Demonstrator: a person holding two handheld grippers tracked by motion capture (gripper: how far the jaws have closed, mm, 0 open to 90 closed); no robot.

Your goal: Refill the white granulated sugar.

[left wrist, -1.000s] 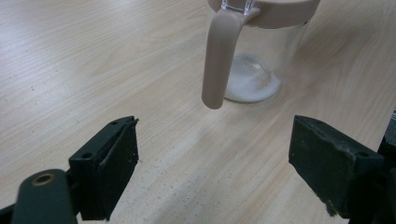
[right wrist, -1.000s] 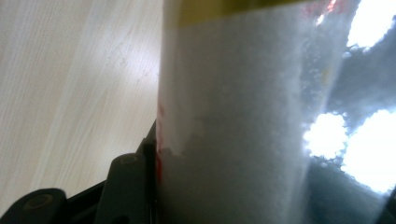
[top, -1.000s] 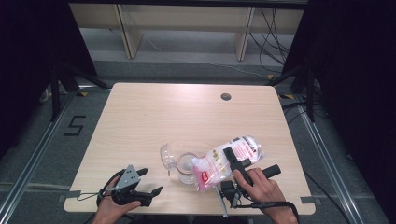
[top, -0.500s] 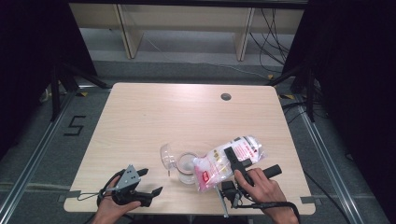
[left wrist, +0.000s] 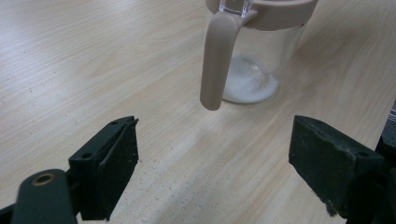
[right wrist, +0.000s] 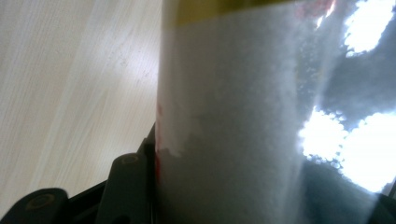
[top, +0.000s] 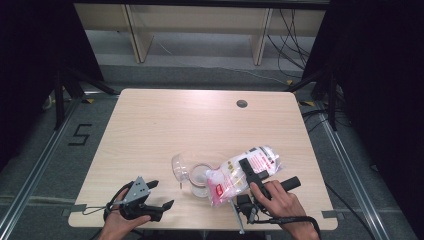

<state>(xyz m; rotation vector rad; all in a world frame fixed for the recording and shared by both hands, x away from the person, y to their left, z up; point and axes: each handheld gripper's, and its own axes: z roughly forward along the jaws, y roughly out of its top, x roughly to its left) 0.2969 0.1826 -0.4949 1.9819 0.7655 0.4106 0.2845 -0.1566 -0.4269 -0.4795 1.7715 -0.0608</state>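
Observation:
A clear plastic bag of white granules with red print lies tilted over a clear jug near the table's front edge. My right gripper is shut on the bag's upper half; in the right gripper view the bag fills the space between the jaws. The jug has a beige rim and handle, a flipped-open clear lid, and some white powder at its bottom. My left gripper rests at the front left, open and empty, jaws pointing at the jug.
The wooden table has a round cable hole at the back right. Shelving stands behind the table and black stands flank it. Cables trail from both grippers at the front edge.

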